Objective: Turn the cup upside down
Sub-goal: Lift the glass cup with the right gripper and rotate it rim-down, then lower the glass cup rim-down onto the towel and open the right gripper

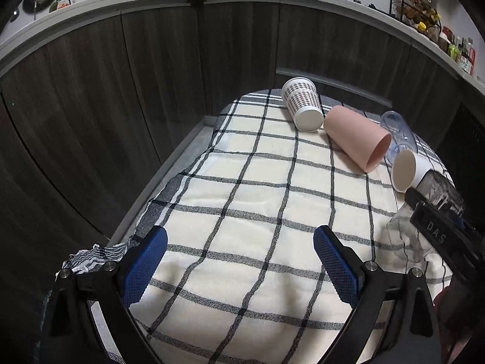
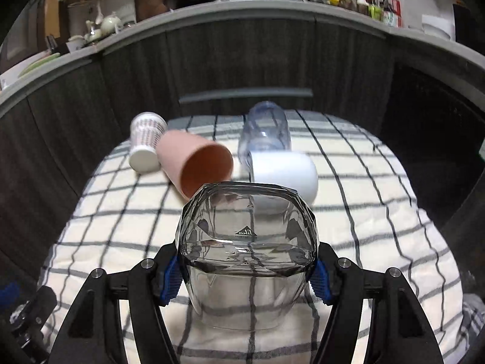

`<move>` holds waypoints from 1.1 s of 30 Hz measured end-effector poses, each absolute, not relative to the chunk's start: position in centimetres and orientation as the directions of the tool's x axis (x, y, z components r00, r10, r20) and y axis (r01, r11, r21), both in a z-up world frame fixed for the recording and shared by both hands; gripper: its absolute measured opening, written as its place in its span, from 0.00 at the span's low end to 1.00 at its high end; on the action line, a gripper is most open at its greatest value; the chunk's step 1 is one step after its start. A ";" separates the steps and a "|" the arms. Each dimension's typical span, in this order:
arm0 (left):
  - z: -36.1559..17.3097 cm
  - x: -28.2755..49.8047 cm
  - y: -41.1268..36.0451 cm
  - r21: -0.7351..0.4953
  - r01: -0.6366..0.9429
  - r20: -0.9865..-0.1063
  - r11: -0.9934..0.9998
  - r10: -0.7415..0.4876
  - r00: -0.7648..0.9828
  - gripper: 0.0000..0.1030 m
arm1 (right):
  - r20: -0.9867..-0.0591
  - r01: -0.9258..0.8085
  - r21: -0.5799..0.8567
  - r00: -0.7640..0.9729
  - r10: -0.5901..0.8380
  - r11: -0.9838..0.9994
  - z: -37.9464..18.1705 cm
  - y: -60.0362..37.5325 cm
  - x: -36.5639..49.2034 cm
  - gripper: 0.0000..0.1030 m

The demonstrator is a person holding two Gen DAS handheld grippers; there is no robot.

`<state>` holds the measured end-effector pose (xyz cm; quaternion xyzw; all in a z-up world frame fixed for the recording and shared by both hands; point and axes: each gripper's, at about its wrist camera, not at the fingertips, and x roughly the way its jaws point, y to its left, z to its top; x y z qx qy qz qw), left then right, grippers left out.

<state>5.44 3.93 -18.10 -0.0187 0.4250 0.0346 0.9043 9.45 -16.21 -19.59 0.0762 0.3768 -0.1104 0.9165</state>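
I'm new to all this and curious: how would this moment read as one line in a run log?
right gripper: shut on clear glass cup, base up | left gripper: open, holding nothing | pink cup: on its side

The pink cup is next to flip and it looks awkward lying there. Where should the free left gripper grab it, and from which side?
Grip the pink cup across its side wall near the open rim, coming from above. It lies on its side on the checked cloth, mouth toward the cameras, with the patterned cup close against its base end, so the rim end is probably freer. The left gripper is open.
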 end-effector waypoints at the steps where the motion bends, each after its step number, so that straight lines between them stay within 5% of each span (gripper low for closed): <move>1: -18.1 5.5 3.9 -0.004 -0.077 -0.771 0.997 0.046 0.635 0.96 | -0.717 0.260 0.058 0.682 -0.141 0.964 -19.9 -16.2 9.4 0.65; 16: -17.5 4.6 3.9 0.008 -0.066 -0.770 0.998 0.049 0.637 0.96 | -0.748 0.224 0.020 0.650 -0.134 0.974 -20.7 -14.8 7.9 0.65; 23: -16.2 3.9 3.7 0.022 -0.056 -0.757 0.998 0.054 0.652 0.96 | -0.735 0.222 0.038 0.667 -0.123 0.974 -19.5 -15.0 7.1 0.81; 33: -12.0 2.3 2.6 0.001 -0.020 -0.706 1.000 0.015 0.708 0.96 | -0.691 0.229 0.003 0.704 -0.163 0.973 -13.5 -16.5 3.2 0.87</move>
